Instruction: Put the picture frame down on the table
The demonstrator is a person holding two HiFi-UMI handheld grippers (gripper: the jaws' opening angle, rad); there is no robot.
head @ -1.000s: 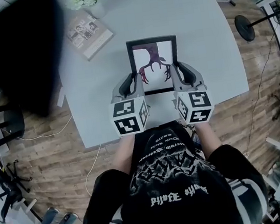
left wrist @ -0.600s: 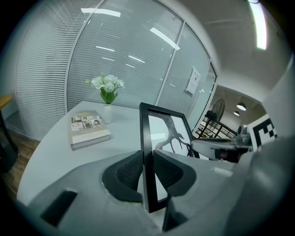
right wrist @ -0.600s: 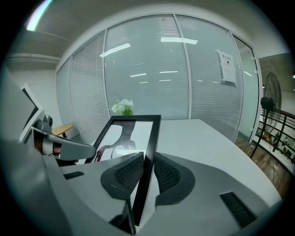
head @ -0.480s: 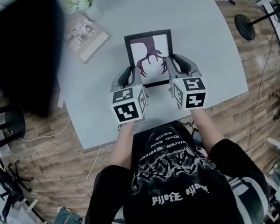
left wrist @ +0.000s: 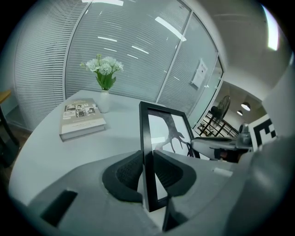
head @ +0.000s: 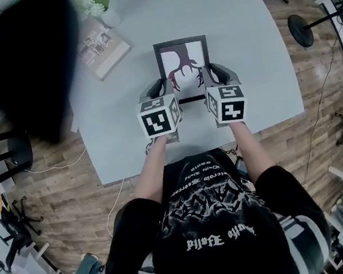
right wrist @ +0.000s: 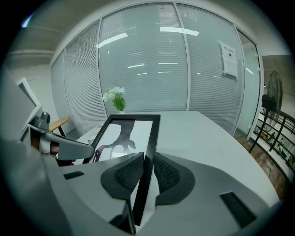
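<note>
A black picture frame (head: 181, 56) with a dark red tree print is held over the grey table (head: 243, 60), in front of the person. My left gripper (head: 164, 91) is shut on the frame's left edge (left wrist: 147, 152). My right gripper (head: 209, 81) is shut on its right edge (right wrist: 148, 161). In the left gripper view the frame stands steeply tilted, its far end raised. In the right gripper view the frame (right wrist: 124, 133) slopes away from the jaws. Whether its near edge touches the table I cannot tell.
A book (head: 102, 45) lies on the table to the left of the frame, with a white vase of flowers (head: 97, 3) behind it. A dark blurred patch covers the upper left. The table's near edge (head: 193, 152) runs just before the person's torso. A glass wall with blinds (right wrist: 152, 64) stands beyond.
Both grippers have lifted and drawn slightly toward the person, with the frame still between them. The frame looks shorter in the head view, so it has tilted more upright.
</note>
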